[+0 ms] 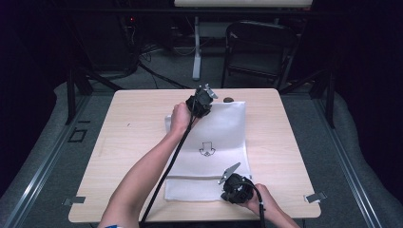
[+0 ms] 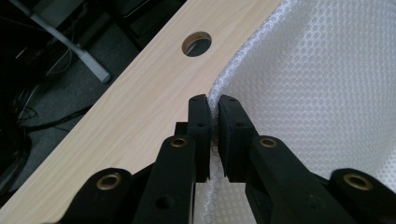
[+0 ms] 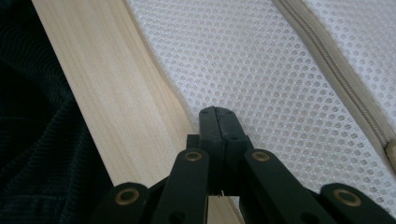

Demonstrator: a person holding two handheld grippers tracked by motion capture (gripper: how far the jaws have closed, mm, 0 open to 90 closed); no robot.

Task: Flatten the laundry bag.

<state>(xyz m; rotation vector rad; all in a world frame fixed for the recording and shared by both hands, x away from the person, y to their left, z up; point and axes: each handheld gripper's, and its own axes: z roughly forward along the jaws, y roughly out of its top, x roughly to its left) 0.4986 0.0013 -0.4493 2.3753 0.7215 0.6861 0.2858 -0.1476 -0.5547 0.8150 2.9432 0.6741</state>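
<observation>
A white mesh bag point(image 1: 218, 133) lies flat on the wooden table point(image 1: 133, 142), with a small dark drawing point(image 1: 207, 150) at its middle and a beige zipper point(image 1: 195, 177) across its near part. My left gripper point(image 1: 208, 107) is at the bag's far left corner. In the left gripper view, my left gripper point(image 2: 213, 105) is shut on the raised edge of the mesh bag point(image 2: 317, 84). My right gripper point(image 1: 226, 194) is at the near right end of the bag. In the right gripper view, my right gripper point(image 3: 215, 112) pinches the near edge of the mesh bag point(image 3: 271, 70), with the zipper point(image 3: 336, 60) to its right.
A round cable hole point(image 1: 228, 99) in the table lies just beyond the bag's far edge; the hole point(image 2: 196, 43) is ahead of the left jaws. Metal clips point(image 1: 315, 196) sit at the table's near corners. A folding chair point(image 1: 259, 47) stands behind the table.
</observation>
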